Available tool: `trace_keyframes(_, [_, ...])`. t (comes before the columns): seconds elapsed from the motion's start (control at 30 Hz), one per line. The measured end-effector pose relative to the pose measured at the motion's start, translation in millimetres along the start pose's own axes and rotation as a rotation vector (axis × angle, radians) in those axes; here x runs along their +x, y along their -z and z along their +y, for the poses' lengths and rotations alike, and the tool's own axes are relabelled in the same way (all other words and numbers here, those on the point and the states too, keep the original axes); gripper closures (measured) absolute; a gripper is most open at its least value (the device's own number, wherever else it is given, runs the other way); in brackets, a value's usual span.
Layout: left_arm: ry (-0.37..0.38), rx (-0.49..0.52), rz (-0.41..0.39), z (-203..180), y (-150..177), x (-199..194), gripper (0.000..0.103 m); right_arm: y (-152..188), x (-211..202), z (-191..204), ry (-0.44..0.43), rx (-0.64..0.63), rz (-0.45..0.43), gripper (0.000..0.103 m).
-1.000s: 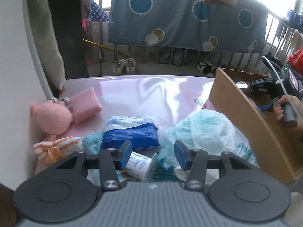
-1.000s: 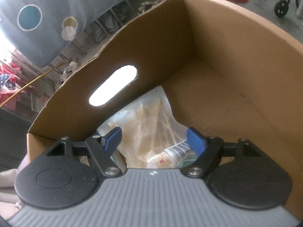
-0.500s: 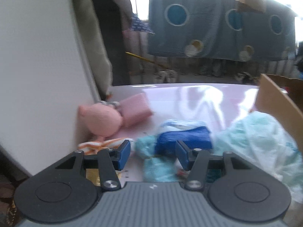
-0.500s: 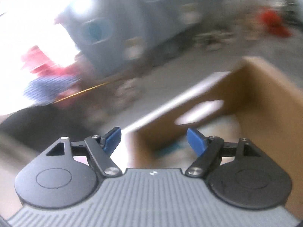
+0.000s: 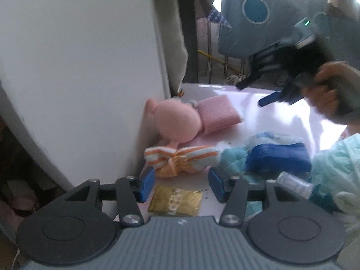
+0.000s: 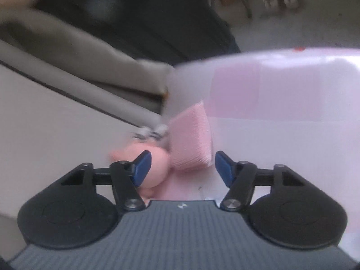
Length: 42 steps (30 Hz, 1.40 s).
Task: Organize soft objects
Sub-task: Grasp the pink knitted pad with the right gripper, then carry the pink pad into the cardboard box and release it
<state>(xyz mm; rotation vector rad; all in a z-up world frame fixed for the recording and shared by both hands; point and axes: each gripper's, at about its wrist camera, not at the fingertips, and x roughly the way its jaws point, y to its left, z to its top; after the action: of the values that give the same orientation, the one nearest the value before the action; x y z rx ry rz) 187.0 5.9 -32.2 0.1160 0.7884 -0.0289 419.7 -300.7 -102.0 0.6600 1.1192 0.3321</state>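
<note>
Left wrist: left gripper (image 5: 181, 184) jaws half open, empty, above gold packet (image 5: 175, 203) at desk (image 5: 281, 121) near edge. Striped sock (image 5: 180, 159) just beyond: light, limp, pinch at knot.

Right wrist: right gripper (image 6: 181, 168) jaws closing, nothing between. Pink plush (image 6: 155, 168) by desk's left edge at wall: squashy, grab round head.

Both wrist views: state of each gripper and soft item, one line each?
left gripper: open, empty, above gold packet.
right gripper: jaws closing, nothing gripped, aimed at the pink items.
pink plush: lying against the white wall.
pink knit cloth: flat, touching the plush.
striped sock: bunched on the table.
blue pack: lying flat.
</note>
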Motion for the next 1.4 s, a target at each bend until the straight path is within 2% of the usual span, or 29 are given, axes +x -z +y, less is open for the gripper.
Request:
trace_keyframes(0.13, [0.003, -0.018, 0.021, 14, 3, 6, 0.049, 2, 50, -14, 0.019, 0.057, 0.05, 0.058])
trace_keyframes(0.17, [0.002, -0.019, 0.019, 16, 4, 6, 0.049, 3, 58, -12, 0.022, 0.054, 0.074, 0.071])
trace_keyframes(0.27, [0.002, -0.023, 0.012, 21, 4, 8, 0.049, 8, 65, -5, 0.044, 0.007, 0.067, 0.073])
trace_keyframes(0.37, [0.019, -0.041, 0.02, 22, 4, 8, 0.05, 12, 50, 2, 0.037, -0.016, 0.033, 0.079])
trace_keyframes(0.57, [0.1, -0.084, 0.014, 18, 1, 5, 0.05, 18, 1, 4, 0.03, -0.014, 0.011, 0.08])
trace_keyframes(0.7, [0.197, -0.154, 0.022, 20, -2, 0, 0.05, 32, -38, -2, -0.008, 0.006, -0.01, 0.08])
trace_keyframes(0.87, [0.401, -0.272, 0.052, 27, -8, -3, 0.05, 68, -92, -15, -0.091, 0.046, -0.015, 0.08])
trace_keyframes(1.07, [0.63, -0.392, 0.086, 25, -20, -11, 0.05, 126, -152, -23, -0.24, 0.095, -0.021, 0.08])
trace_keyframes(1.27, [0.798, -0.37, 0.109, -8, -27, -34, 0.055, 180, -201, -27, -0.324, 0.118, -0.062, 0.08])
trace_keyframes(1.4, [0.813, -0.29, 0.102, -45, -29, -55, 0.055, 211, -235, -40, -0.346, 0.134, -0.118, 0.08])
